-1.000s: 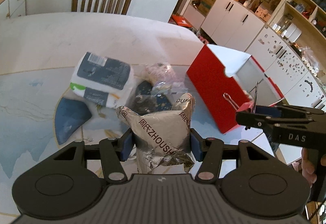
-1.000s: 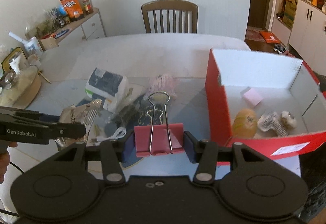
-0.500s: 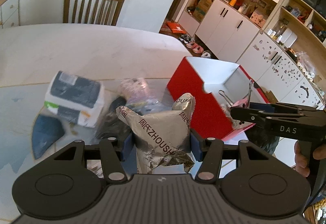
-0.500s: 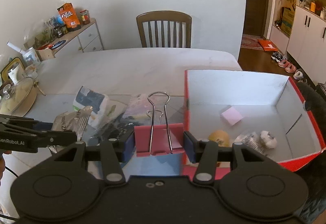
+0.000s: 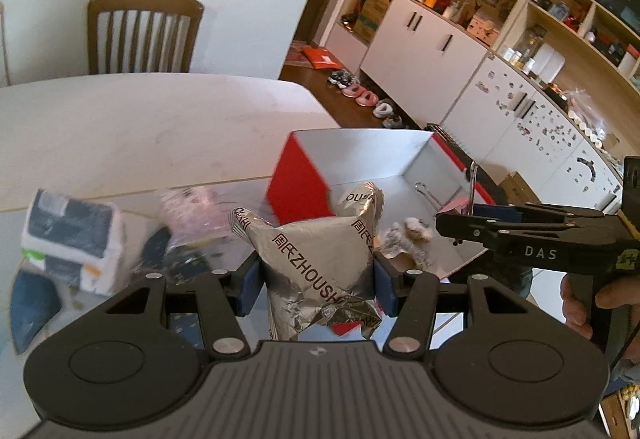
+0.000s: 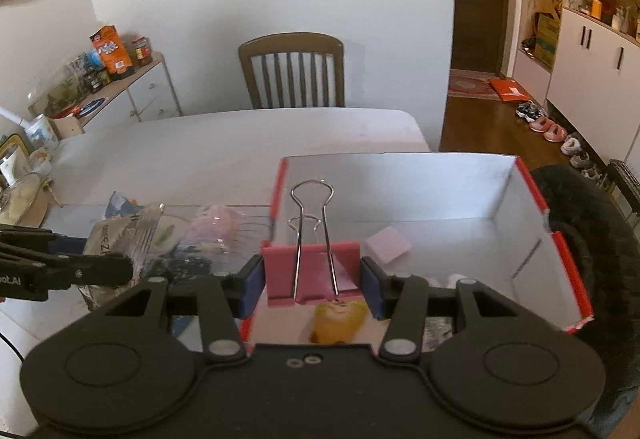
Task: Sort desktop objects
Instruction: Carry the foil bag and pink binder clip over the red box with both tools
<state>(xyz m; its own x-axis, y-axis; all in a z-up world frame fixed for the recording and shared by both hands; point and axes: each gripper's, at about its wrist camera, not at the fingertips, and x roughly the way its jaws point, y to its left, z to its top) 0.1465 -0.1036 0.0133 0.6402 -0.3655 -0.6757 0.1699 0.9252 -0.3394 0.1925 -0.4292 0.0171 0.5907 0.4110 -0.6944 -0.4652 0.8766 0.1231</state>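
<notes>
Gripping a crinkled silver foil snack pouch, light and crushable, the left gripper is pinching its middle beside the red-walled cardboard box; the right gripper is clamping a stiff pink binder clip by its sides above that box.

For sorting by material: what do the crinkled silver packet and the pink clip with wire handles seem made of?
Crinkled silver packet: probably metallised foil film, shiny, with sharp creases and glints. Pink clip with wire handles: matte pink body, metal or plastic, unclear; handles look like bright steel wire.
</notes>
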